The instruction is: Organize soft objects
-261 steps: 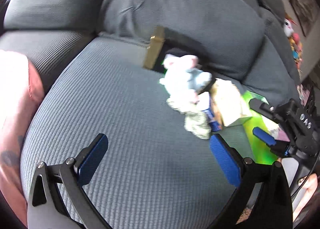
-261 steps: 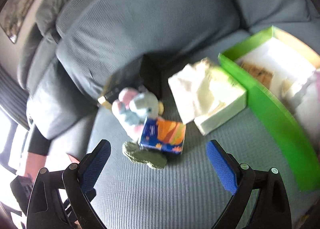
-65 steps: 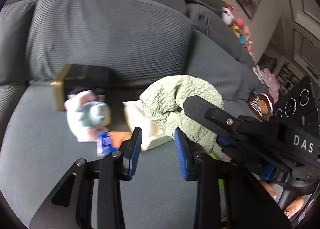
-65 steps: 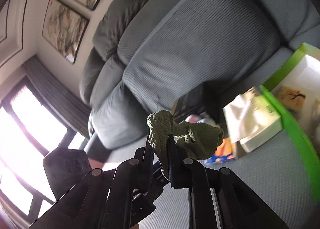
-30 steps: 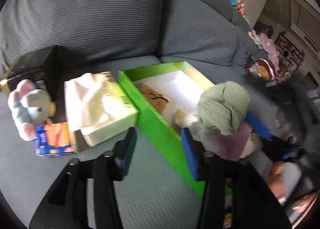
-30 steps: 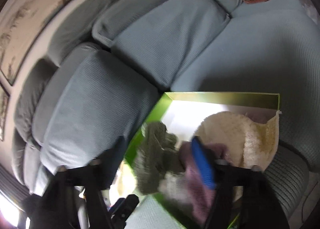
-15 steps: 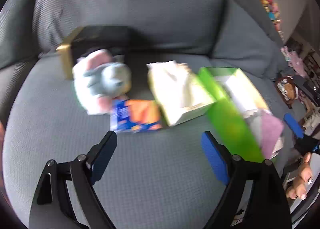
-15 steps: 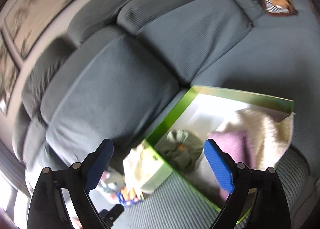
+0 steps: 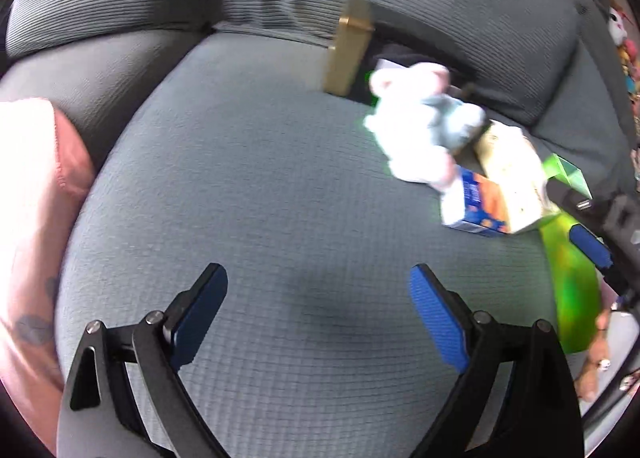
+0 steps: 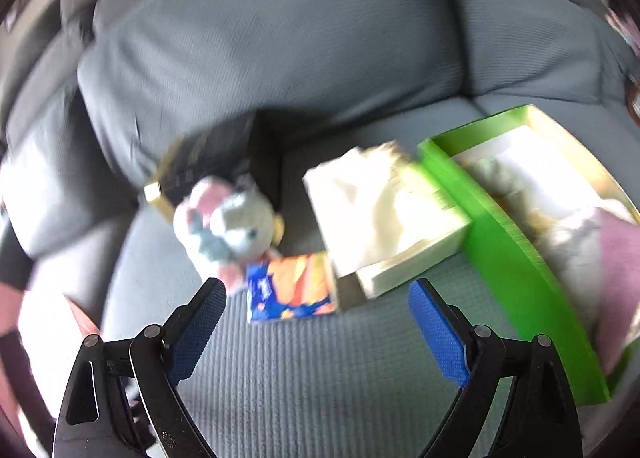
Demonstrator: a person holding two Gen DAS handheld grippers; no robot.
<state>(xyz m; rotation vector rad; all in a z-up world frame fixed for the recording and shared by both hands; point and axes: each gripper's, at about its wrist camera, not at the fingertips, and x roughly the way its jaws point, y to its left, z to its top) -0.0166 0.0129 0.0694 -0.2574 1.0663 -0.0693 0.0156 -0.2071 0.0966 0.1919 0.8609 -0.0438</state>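
Two handheld grippers hang over the seat of a grey sofa [image 9: 260, 197], each seen from its own camera. Nearest in the left view, the left gripper [image 9: 318, 314] has its two blue-padded fingers spread wide apart with nothing between them, above bare ribbed cushion. At the left edge of that view is a strip of pink cloth [image 9: 28, 177] over a person's arm. Farther off and to the right, lying on the seat, is a small blue and orange packet [image 9: 478, 205], touching a white and pale blue plush toy [image 9: 424, 125] just behind it. Beside the packet stands a cream tissue box [image 9: 512, 161], and beyond the toy a dark box with a gold edge [image 9: 346, 51] leans against the back cushion. At the far right edge the right gripper [image 9: 596, 254] shows only in part, in front of a bright green box [image 9: 572, 298]. In the right view, which is blurred by motion, the right gripper [image 10: 316, 322] is also spread wide and empty, above the seat. Just past its fingertips lies the blue and orange packet [image 10: 290, 286], with the plush toy [image 10: 228, 223] touching it at the back left and the tissue box [image 10: 384, 217] at the right. The green box [image 10: 504, 242] sits just beside the tissue box, open on top. Inside it lie soft things: a mauve cloth [image 10: 616, 258] nearest, a cream fuzzy piece behind it, and a greyish-green bundle [image 10: 496, 177] toward the far end, too blurred to make out further. The dark box [image 10: 208, 161] stands against the back cushion behind the toy.
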